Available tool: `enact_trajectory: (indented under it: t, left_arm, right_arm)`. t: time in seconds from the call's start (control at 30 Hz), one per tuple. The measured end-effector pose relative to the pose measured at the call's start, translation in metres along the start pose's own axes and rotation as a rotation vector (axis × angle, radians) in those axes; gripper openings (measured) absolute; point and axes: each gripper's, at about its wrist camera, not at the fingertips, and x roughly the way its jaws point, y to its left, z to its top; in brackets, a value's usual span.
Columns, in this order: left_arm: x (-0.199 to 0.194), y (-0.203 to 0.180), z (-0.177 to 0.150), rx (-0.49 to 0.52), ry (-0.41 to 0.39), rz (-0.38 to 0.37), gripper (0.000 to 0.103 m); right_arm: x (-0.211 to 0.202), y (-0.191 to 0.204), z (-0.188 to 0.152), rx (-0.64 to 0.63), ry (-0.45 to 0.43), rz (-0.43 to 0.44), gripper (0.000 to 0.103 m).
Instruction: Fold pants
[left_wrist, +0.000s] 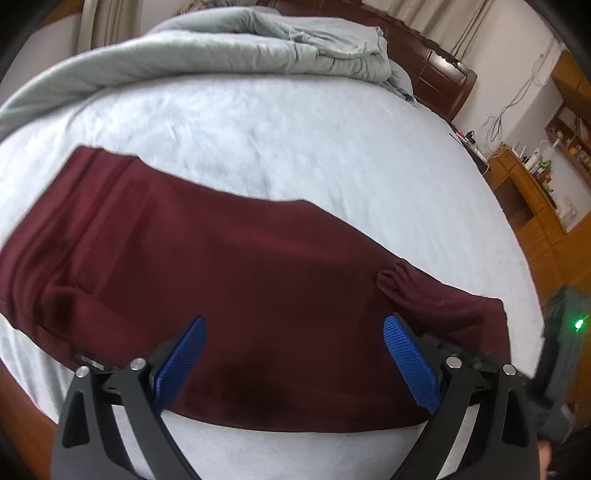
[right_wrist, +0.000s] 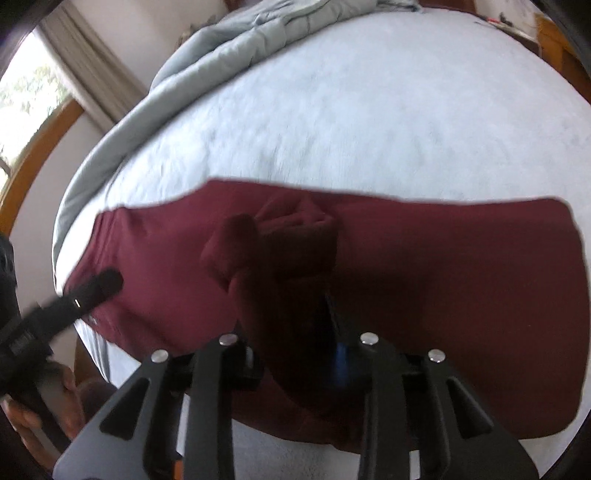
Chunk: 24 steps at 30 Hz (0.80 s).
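Pale blue bedding covers a wide bed (left_wrist: 295, 147), with a grey-green quilt (left_wrist: 240, 40) pushed back toward the headboard and wooden shelving (left_wrist: 535, 206) along the far wall, so the near half stays free as a folding surface. Across that near half, directly ahead of both sets of fingers, lie the maroon pants (left_wrist: 221, 277), spread flat in a long band.

Seen through the left wrist camera, the left gripper (left_wrist: 295, 362) hangs just above the cloth with its blue pads (left_wrist: 183, 363) wide apart and nothing between them; the near hem of the pants runs just behind the fingertips. It looks poised to pin or take a fresh hold of that edge.

From the right wrist view, the right gripper (right_wrist: 291, 325) has a bunched hump of maroon cloth rising between its fingers and hiding the tips almost entirely; only a sliver of blue pad (right_wrist: 341, 360) shows beside the fabric. The fingers stand partly apart, and whether the pads still press the cloth cannot be told. That raised fold probably sits there because a carried end has been laid over the flat layer, which suggests one fold is being set down.

Left of the right fingers, the other tool's dark finger (right_wrist: 99, 284) reaches over the pants' edge, with a person's hand (right_wrist: 55, 391) below it.
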Motion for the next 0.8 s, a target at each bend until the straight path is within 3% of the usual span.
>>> enact_trajectory:
  t: [0.13, 0.23, 0.33, 0.47, 0.53, 0.67, 0.73, 0.77, 0.8]
  left_arm:
    - [0.012, -0.003, -0.003, -0.027, 0.05, -0.044, 0.097]
    - [0.02, -0.009, -0.004, -0.038, 0.08, -0.076, 0.097]
    - [0.032, -0.015, -0.006, -0.068, 0.13, -0.112, 0.097]
    - [0.046, -0.035, -0.011, -0.071, 0.191, -0.163, 0.097]
    - [0.055, -0.046, -0.015, -0.055, 0.223, -0.148, 0.097]
    - [0.07, -0.067, -0.021, -0.004, 0.242, -0.1, 0.096]
    - [0.071, -0.076, -0.022, 0.003, 0.252, -0.132, 0.089]
    - [0.071, -0.08, -0.022, 0.001, 0.268, -0.151, 0.073]
    - [0.073, -0.083, -0.023, 0.003, 0.292, -0.172, 0.065]
  right_arm:
    - [-0.014, 0.002, -0.007, -0.009, 0.032, 0.168, 0.074]
    - [-0.036, -0.008, -0.013, 0.012, 0.063, 0.341, 0.076]
    - [-0.061, -0.033, -0.018, 0.075, 0.047, 0.407, 0.075]
    - [-0.102, -0.078, -0.022, 0.147, -0.055, 0.278, 0.075]
    - [-0.12, -0.108, -0.025, 0.199, -0.096, 0.217, 0.077]
    - [-0.124, -0.15, -0.031, 0.229, -0.064, 0.075, 0.078]
    - [-0.112, -0.162, -0.035, 0.217, -0.008, 0.048, 0.078]
    - [-0.105, -0.168, -0.037, 0.222, 0.015, 0.037, 0.078]
    - [-0.1, -0.174, -0.039, 0.232, 0.035, 0.031, 0.078]
